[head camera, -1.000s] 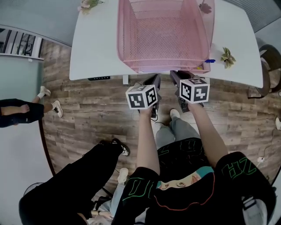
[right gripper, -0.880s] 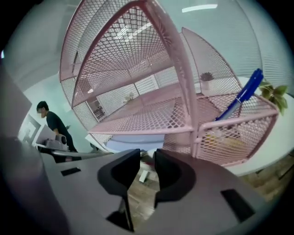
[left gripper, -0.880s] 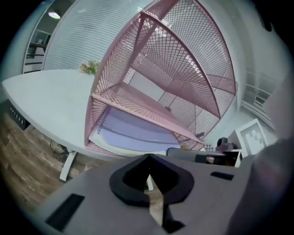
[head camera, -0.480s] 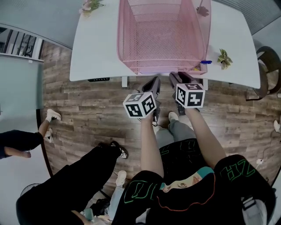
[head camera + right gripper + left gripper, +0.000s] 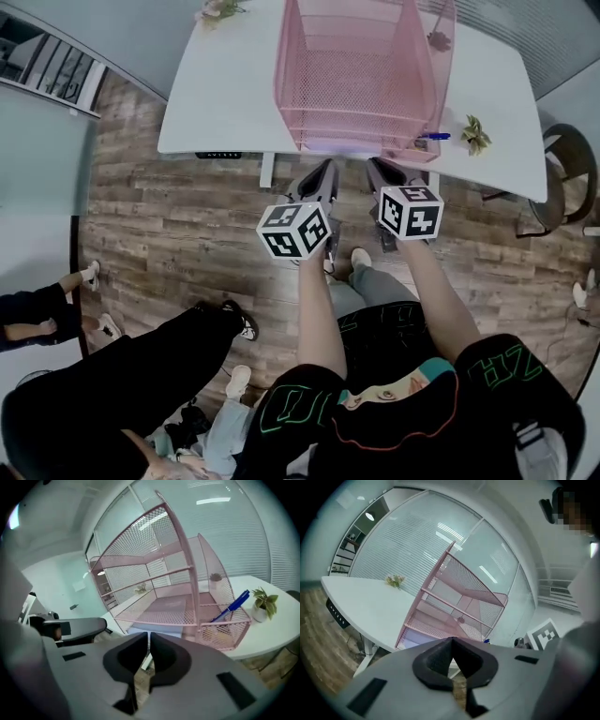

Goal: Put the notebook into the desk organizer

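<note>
The pink mesh desk organizer (image 5: pixel 361 75) stands on the white table (image 5: pixel 225 103). A lavender notebook (image 5: pixel 168 605) lies flat on its lowest shelf, and its front edge (image 5: pixel 347 145) shows at the tray's mouth. Both grippers hang side by side just off the table's near edge, pointing at the organizer. My left gripper (image 5: pixel 323 171) is shut and empty, its pads meeting (image 5: pixel 451 641). On my right gripper (image 5: pixel 380 169) the jaws are closing, with only a thin slit (image 5: pixel 149 637) left and nothing between them.
A blue pen (image 5: pixel 230 605) leans in the organizer's side cup. A small potted plant (image 5: pixel 473 131) sits at the table's right, a flower sprig (image 5: pixel 217 7) at its far left. A person in black (image 5: pixel 141 375) stands close on my left over the wood floor.
Both grippers have drawn back a little from the organizer's front toward me. The feet at the left edge of the floor have shifted.
</note>
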A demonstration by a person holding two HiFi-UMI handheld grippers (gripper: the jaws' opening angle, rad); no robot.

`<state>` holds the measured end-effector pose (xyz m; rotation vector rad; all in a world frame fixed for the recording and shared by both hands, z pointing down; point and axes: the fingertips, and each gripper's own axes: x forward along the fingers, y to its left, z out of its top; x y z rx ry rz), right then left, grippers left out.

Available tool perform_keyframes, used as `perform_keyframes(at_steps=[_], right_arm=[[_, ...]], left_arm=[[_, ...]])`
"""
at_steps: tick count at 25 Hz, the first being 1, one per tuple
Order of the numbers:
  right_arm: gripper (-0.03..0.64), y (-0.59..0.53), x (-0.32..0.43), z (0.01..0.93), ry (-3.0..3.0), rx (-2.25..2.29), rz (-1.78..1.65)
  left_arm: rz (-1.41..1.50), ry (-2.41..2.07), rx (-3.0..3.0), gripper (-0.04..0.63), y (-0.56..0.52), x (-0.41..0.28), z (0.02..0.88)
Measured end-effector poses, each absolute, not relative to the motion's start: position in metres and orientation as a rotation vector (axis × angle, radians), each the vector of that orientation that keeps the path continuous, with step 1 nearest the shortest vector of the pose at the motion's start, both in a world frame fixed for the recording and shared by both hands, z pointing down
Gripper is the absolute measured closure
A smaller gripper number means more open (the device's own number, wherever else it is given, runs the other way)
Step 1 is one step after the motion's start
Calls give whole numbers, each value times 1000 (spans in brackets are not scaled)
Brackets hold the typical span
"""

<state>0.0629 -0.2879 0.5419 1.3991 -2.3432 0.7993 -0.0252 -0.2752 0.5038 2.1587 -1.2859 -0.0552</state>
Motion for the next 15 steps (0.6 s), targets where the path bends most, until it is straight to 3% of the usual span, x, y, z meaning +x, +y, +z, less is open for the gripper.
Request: perform_keyframes(at_steps=[15], right_arm=[[615,-273,5,411,-2715,1283,495]], left_arm=[[-130,-1682,2253,598,-247,-99,388]])
